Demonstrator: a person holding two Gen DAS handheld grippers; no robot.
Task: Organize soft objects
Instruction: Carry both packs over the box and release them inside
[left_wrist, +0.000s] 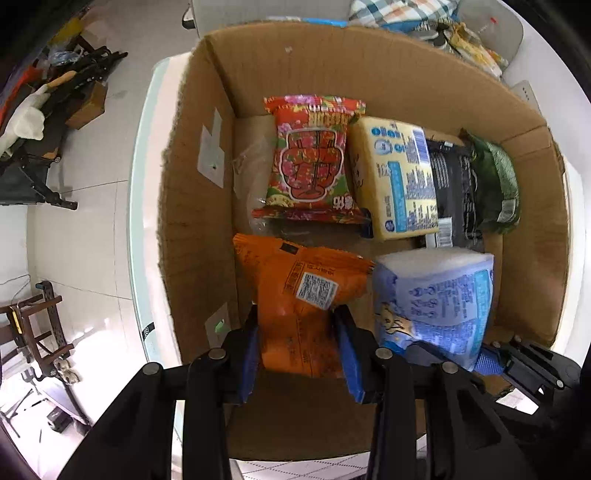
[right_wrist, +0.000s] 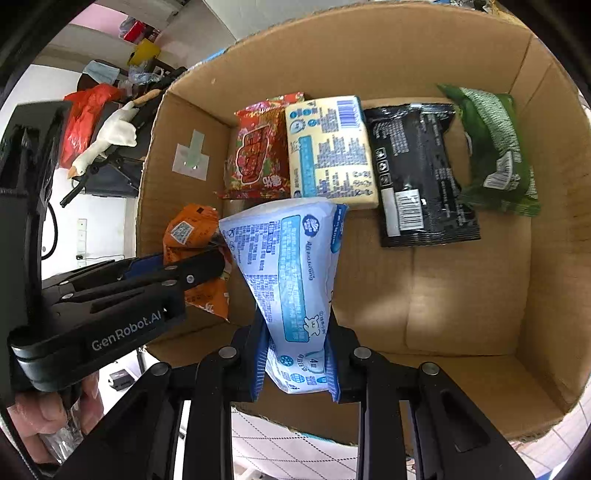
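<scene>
My left gripper (left_wrist: 300, 345) is shut on an orange snack bag (left_wrist: 295, 295) and holds it inside an open cardboard box (left_wrist: 199, 229). My right gripper (right_wrist: 296, 356) is shut on a pale blue tissue pack (right_wrist: 291, 266) and holds it inside the same box (right_wrist: 461, 295), just right of the orange bag (right_wrist: 192, 236). In a row at the box's far side lie a red snack bag (left_wrist: 314, 158), a yellow tissue pack (left_wrist: 399, 177), a black pack (left_wrist: 454, 192) and a green bag (left_wrist: 495, 181). The blue pack (left_wrist: 436, 295) also shows in the left wrist view.
The box stands on a white table (left_wrist: 144, 221). A white tiled floor (left_wrist: 81, 240) lies to the left, with dark stands and clutter (left_wrist: 48, 110) on it. A stuffed white goose (right_wrist: 107, 140) and a red bag (right_wrist: 85, 114) lie beyond the box's left wall.
</scene>
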